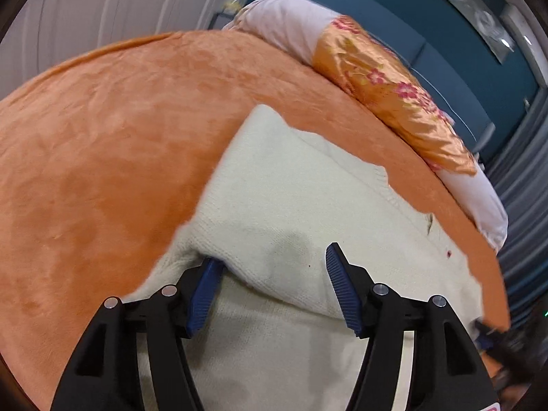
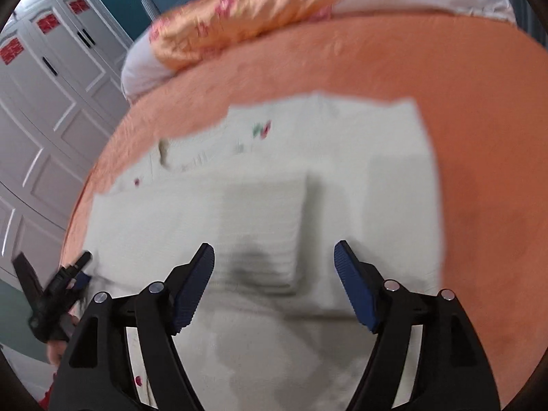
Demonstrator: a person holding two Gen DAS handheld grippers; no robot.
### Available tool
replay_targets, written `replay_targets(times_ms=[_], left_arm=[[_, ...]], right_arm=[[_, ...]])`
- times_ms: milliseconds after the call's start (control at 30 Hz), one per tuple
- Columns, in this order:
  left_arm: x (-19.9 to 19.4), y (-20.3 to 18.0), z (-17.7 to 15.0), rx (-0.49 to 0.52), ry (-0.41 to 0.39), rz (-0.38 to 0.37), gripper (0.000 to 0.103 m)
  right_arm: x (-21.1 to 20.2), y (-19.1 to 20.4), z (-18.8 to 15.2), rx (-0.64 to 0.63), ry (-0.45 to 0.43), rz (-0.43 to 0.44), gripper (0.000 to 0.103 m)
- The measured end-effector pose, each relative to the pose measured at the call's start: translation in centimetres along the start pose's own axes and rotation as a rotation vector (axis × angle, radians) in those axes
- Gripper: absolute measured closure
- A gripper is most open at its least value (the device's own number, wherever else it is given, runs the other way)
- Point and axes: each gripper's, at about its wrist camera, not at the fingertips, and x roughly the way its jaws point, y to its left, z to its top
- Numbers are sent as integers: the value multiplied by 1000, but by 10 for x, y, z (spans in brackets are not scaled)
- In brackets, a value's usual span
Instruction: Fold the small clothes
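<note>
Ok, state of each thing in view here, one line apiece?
Cream sweater: lying on the orange bedspread, partly folded over itself.
Left gripper: open, one pad tucked under the fold.
Right gripper: open, nothing held.
Floral pillow: resting at the bed's far edge.

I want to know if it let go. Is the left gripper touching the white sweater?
Touching. In the left wrist view, the left gripper is open, but one blue finger is tucked under a fold of the sweater.
</note>
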Motion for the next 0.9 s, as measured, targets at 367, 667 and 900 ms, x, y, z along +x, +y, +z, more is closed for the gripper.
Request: replay_targets(times_ms=[367, 667, 900], left_arm=[[22, 8, 9, 115, 72, 150, 90], [0, 0, -7, 230, 31, 142, 82], [-83, 27, -59, 318, 61, 153, 40]], right_arm=[[4, -10, 18, -37, -49, -62, 99], [-31, -10, 2, 21, -111, -24, 92], [-124, -40, -107, 43, -86, -80, 65]])
